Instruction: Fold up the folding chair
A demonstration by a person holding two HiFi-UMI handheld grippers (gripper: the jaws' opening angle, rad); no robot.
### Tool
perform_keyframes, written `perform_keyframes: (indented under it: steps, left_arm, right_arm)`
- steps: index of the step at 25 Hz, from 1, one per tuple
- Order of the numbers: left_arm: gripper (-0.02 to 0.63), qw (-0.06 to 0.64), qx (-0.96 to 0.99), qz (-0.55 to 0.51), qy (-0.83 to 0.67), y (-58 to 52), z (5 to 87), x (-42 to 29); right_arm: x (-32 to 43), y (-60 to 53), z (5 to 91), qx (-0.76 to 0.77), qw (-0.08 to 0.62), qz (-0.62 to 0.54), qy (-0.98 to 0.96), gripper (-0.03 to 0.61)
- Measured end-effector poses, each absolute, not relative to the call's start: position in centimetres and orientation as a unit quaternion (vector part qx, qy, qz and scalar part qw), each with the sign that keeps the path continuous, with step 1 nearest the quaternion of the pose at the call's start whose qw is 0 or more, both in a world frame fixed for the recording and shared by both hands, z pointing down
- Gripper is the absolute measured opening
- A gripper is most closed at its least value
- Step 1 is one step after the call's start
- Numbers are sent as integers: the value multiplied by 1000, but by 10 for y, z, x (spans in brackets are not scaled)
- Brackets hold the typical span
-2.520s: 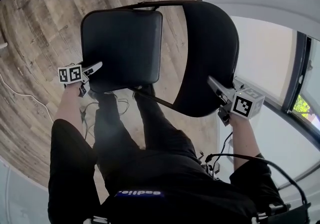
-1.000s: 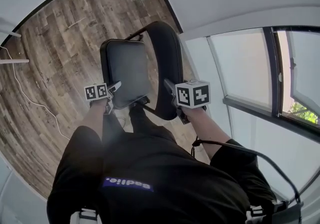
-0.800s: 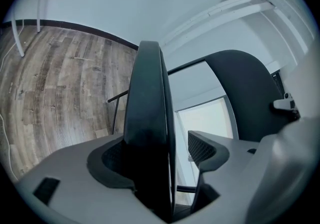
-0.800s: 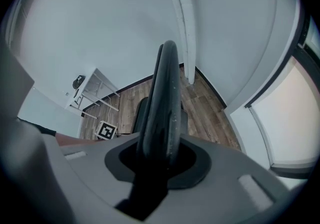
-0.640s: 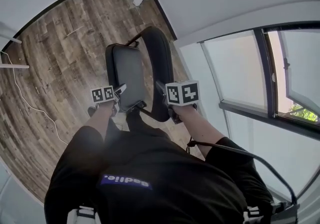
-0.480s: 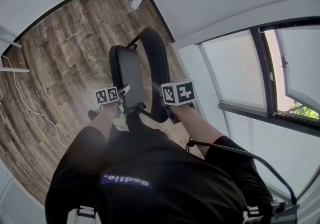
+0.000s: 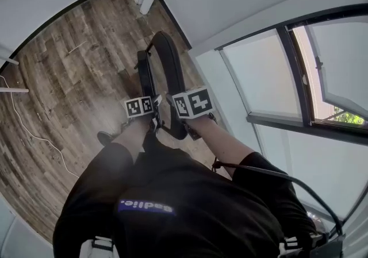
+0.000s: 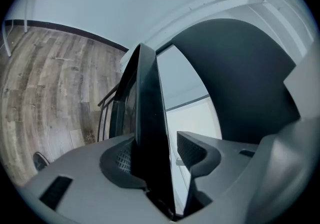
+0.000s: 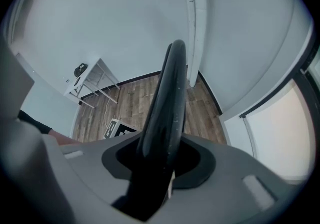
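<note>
step: folding chair (image 7: 163,61) almost flat | left gripper (image 8: 159,155) jaws just closing, loose round seat (image 8: 147,118) edge | right gripper (image 9: 160,160) jaws just opening, slack round backrest (image 9: 167,93) | next: likely pinch both together

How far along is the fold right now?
Mostly done: the seat stands edge-on close beside the backrest. In hand: the left gripper, jaws just closing, straddles the seat; the right gripper, jaws just opening, straddles the backrest. Still to do: pressing the last gap between them shut.
</note>
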State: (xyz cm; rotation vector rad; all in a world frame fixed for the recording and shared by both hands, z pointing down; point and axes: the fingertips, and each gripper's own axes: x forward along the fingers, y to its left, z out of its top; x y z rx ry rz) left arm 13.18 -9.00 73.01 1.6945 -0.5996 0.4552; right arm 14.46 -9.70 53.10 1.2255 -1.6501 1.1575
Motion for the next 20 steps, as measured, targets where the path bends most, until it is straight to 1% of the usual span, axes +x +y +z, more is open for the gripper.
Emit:
perform_keyframes:
  steps: [5, 10, 14, 20]
  left_arm:
    - [209, 589, 745, 203, -240, -85, 723, 166]
    - [173, 578, 748, 223, -238, -80, 724, 185]
    - [173, 533, 783, 250, -200, -76, 723, 199]
    - [175, 519, 801, 244, -171, -70, 719, 203]
  right_arm:
    - [155, -96, 528, 492, 376, 456, -639, 112]
    - [168, -94, 527, 501, 382, 452, -632, 98]
    - [186, -93, 527, 503, 380, 453, -631, 92]
    - [197, -91, 528, 496, 392, 446, -634, 92]
